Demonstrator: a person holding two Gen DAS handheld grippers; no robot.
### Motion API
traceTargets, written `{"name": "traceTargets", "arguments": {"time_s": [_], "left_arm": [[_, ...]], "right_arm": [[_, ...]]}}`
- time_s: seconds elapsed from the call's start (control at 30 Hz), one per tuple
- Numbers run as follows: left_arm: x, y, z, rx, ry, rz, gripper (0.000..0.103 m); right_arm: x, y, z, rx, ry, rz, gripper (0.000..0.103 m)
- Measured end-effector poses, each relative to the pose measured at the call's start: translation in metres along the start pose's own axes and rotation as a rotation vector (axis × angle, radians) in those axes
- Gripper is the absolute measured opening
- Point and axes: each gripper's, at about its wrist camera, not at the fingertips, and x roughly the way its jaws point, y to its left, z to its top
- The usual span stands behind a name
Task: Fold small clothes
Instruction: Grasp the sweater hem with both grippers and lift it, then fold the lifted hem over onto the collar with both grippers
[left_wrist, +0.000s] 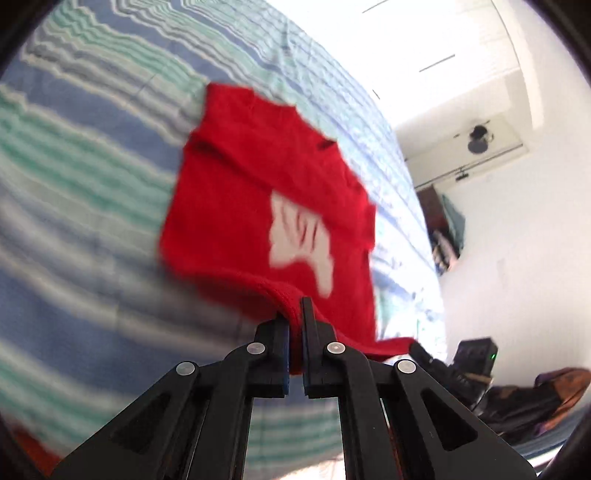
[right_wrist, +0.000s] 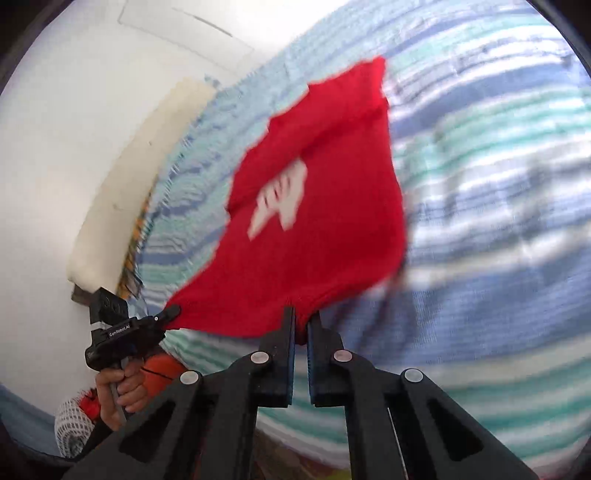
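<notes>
From the left wrist camera we see the left gripper (left_wrist: 293, 317) with its jaws together on the near hem of the red garment (left_wrist: 266, 206); a fold of red cloth is pinched between the two black fingers (left_wrist: 273, 343) and runs down between them. The garment slopes away from the jaws toward the far side, its far part over the striped bedspread (left_wrist: 85, 147), which fills the left and middle of the view in blue, green and white bands. A white printed mark (left_wrist: 301, 240) shows on the red cloth, just beyond the jaws. At the lower right, the right gripper (left_wrist: 421, 349) reaches the same hem at its right corner, and red cloth stretches between the two tools. White walls (left_wrist: 517, 240) fill the right of the view. Much of the picture is blurred.

From the right wrist camera we see the right gripper (right_wrist: 302, 321) clamped on the near edge of the red garment (right_wrist: 314, 229), with cloth caught between its fingers (right_wrist: 286, 350). The garment spreads up and away over the striped bedspread (right_wrist: 498, 184), and the white printed mark (right_wrist: 280, 199) sits near its middle. At the lower left, the left gripper (right_wrist: 173, 312) grips the garment's left corner, held by a hand (right_wrist: 120, 391) around its handle. Beyond it a cream-coloured pillow (right_wrist: 136, 177) lies along the far left edge of the bed against the white wall (right_wrist: 55, 147).
</notes>
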Motion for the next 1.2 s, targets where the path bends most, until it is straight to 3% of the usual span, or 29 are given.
{"name": "traceTargets", "arguments": {"time_s": [0.17,0.33,0.43,0.53,0.57,0.6,0.67,0.77,0.83,0.87,0.93,1.0,1.03,1.07,1.1,1.13,1.2], "left_arm": [[0.051,-0.006,0.102,0.004,-0.051,0.039,0.002],[0.112,0.003,0.195,-0.047,-0.077,0.092,0.002],[0.141,0.007,0.229,-0.039,-0.094,0.151,0.003],[0.167,0.020,0.247,-0.040,-0.101,0.270,0.013],[0.173,0.025,0.251,-0.055,-0.095,0.305,0.020],[0.174,0.030,0.253,-0.073,-0.091,0.335,0.037],[0.161,0.033,0.248,-0.082,-0.129,0.394,0.054],[0.124,0.022,0.226,0.006,-0.207,0.392,0.059],[0.107,0.002,0.196,0.114,-0.217,0.330,0.068],[0.104,-0.007,0.178,0.180,-0.208,0.295,0.077],[0.112,-0.017,0.140,0.311,-0.130,0.263,0.085],[0.134,-0.005,0.107,0.391,-0.006,0.350,0.084],[0.144,0.009,0.097,0.398,0.054,0.420,0.079],[0.145,0.017,0.091,0.399,0.072,0.437,0.069],[0.134,0.018,0.086,0.405,0.047,0.433,0.068],[0.123,0.015,0.084,0.398,0.025,0.428,0.069],[0.099,0.002,0.079,0.377,-0.029,0.410,0.084]], "right_arm": [[0.036,0.001,0.100,-0.023,-0.115,-0.026,0.006],[0.092,-0.010,0.203,-0.025,-0.170,-0.075,0.006],[0.129,-0.014,0.254,-0.054,-0.176,-0.113,0.006],[0.166,-0.024,0.288,-0.070,-0.164,-0.142,0.006],[0.174,-0.030,0.293,-0.071,-0.157,-0.162,0.011],[0.184,-0.036,0.298,-0.066,-0.146,-0.200,0.027],[0.190,-0.048,0.303,-0.037,-0.145,-0.239,0.052],[0.166,-0.044,0.302,-0.064,-0.195,-0.248,0.053],[0.148,-0.021,0.287,-0.172,-0.193,-0.229,0.053],[0.144,-0.005,0.275,-0.249,-0.166,-0.193,0.053],[0.146,0.023,0.243,-0.385,-0.088,-0.138,0.052],[0.159,0.032,0.207,-0.496,0.001,-0.131,0.049],[0.166,0.022,0.190,-0.525,0.039,-0.186,0.047],[0.179,0.004,0.178,-0.521,0.098,-0.297,0.043],[0.186,-0.022,0.170,-0.466,0.153,-0.371,0.030],[0.176,-0.034,0.169,-0.418,0.118,-0.341,0.026],[0.152,-0.019,0.169,-0.412,0.060,-0.410,0.021]]}}
